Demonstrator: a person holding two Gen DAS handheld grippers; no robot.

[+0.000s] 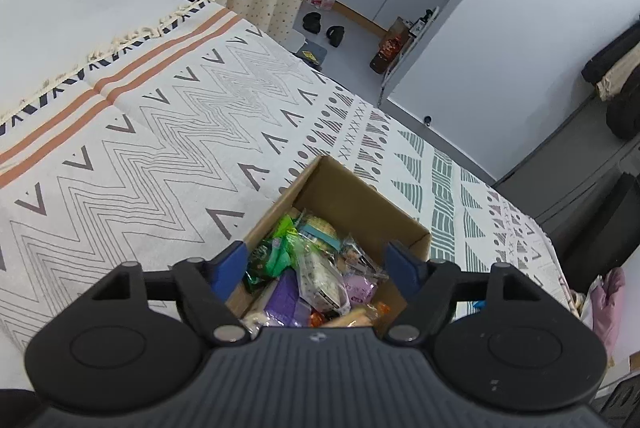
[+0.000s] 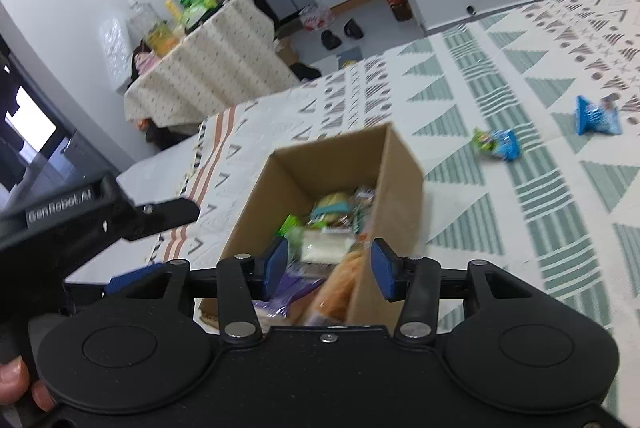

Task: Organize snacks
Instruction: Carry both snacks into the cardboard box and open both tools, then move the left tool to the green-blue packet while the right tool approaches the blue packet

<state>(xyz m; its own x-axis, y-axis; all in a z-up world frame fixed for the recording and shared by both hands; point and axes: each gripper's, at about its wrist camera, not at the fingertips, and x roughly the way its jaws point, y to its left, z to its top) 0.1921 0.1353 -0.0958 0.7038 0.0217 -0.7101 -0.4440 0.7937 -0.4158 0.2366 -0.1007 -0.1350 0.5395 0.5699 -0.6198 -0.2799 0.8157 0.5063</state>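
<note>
1. You are holding both tools over a bed covered with a patterned blanket (image 1: 160, 131). An open cardboard box (image 1: 352, 195) sits on the blanket, directly below and ahead of both tools.

2. The box is already well filled. A jumble of wrapped snacks (image 1: 316, 268) lies inside it, in green, purple, clear and orange wrappers. Judging by this, most of the tidying looks done.

3. Two snacks remain outside the box. In the right wrist view, a green and blue packet (image 2: 498, 143) lies on the blanket to the right of the box, clearly apart from it. A blue packet (image 2: 596, 116) lies farther right again.

4. Your left tool (image 1: 316, 262) hovers over the box with its blue fingers spread wide and nothing between them. The snacks in the box show through the gap.

5. Your right tool (image 2: 328, 266) is also released, fingers apart and empty, hanging over the near end of the box. This view is slightly blurred.

6. Both loose packets lie well to the right of your right tool, so that tool seems the better placed to reach them.

7. In the right wrist view your left tool appears at the left edge, beside the box.
</note>
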